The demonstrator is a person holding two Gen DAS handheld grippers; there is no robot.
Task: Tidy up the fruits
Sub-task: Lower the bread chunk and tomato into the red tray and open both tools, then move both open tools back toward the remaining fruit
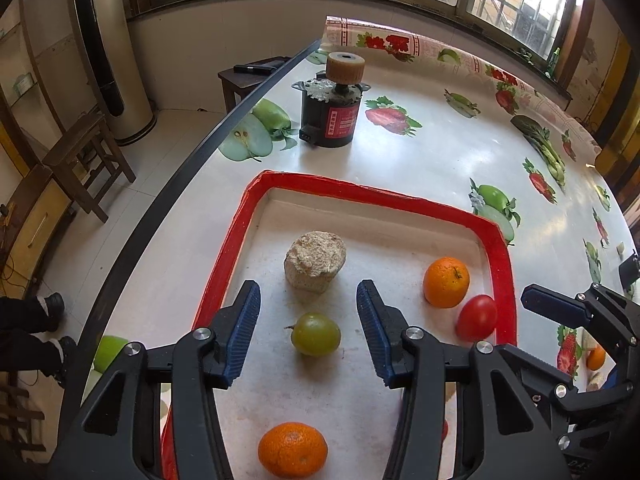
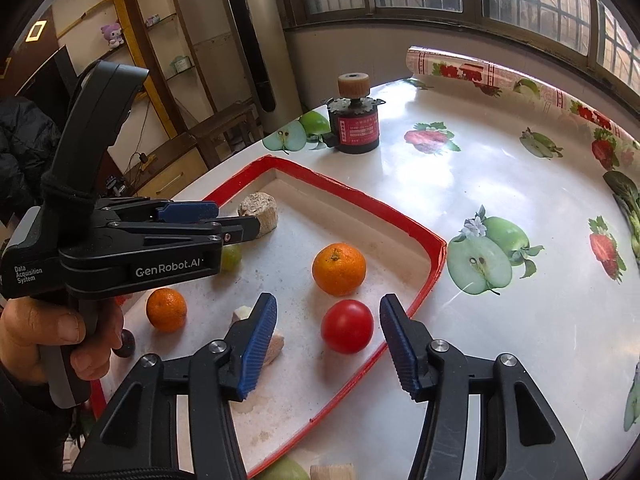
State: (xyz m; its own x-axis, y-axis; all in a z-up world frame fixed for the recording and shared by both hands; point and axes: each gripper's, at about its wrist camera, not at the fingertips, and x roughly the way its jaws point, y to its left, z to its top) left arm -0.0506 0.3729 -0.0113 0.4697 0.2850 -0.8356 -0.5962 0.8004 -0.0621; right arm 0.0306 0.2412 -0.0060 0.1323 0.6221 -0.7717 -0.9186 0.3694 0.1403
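Inside the red-rimmed tray (image 1: 505,264), the left gripper (image 1: 309,334) stands open around a green fruit (image 1: 315,334); the right gripper (image 2: 328,346) gapes around a tomato (image 2: 346,326), neither pressing.

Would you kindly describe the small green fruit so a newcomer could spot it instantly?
Find the red-rimmed tray on the fruit-print table. Between the open left gripper fingers, just before a crumbly beige block, lies the green fruit. It is the only green piece; its neighbours are orange or red.
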